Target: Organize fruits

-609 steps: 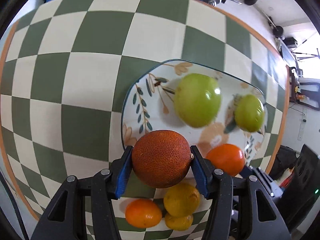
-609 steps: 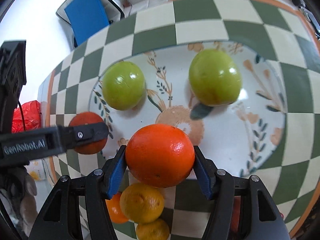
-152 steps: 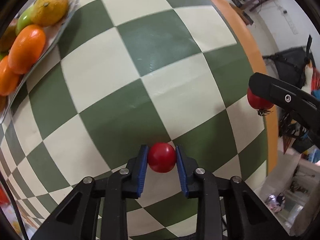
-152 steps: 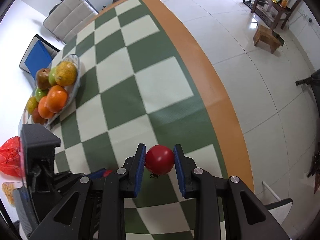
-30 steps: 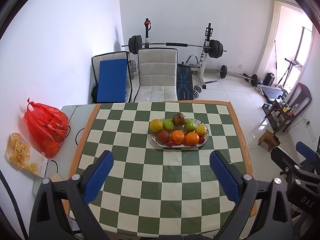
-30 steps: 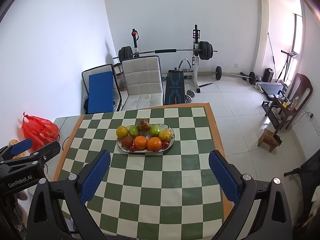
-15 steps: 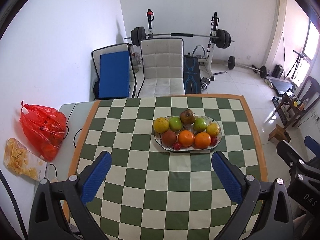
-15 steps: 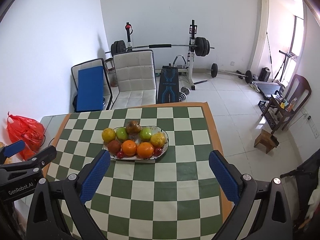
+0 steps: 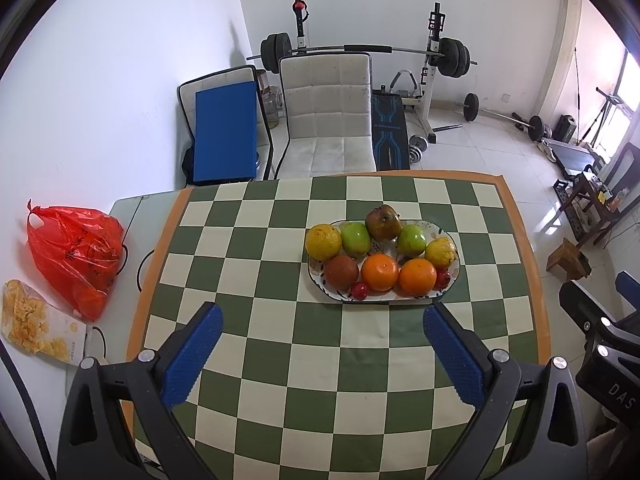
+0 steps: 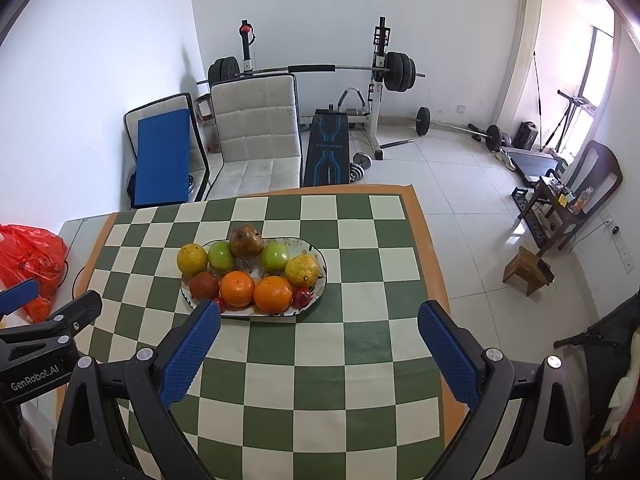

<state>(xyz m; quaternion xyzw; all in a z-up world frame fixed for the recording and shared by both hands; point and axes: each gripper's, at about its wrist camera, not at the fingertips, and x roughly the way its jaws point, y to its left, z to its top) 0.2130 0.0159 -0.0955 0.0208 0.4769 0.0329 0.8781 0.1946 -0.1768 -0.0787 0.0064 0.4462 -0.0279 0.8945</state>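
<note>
Fruits (image 9: 380, 254) fill plate (image 9: 456, 276); both tongs (image 9: 322, 354) (image 10: 318, 350) wide apart, empty.

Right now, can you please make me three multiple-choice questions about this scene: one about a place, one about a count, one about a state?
1. Where does the brownish pear-like fruit lie on the plate?
A. at the far rim, between the two green apples
B. at the near rim
C. off the plate, on the cloth

2. How many green apples are on the plate?
A. one
B. two
C. four

3. In what state are the two tools?
A. both shut on a tomato
B. one open, one shut
C. both open and empty

Answers:
1. A: it sits at the back between one green apple and the other.
2. B: only those two are green.
3. C: the left tool and right tool stand wide apart with nothing between the fingers.
</note>
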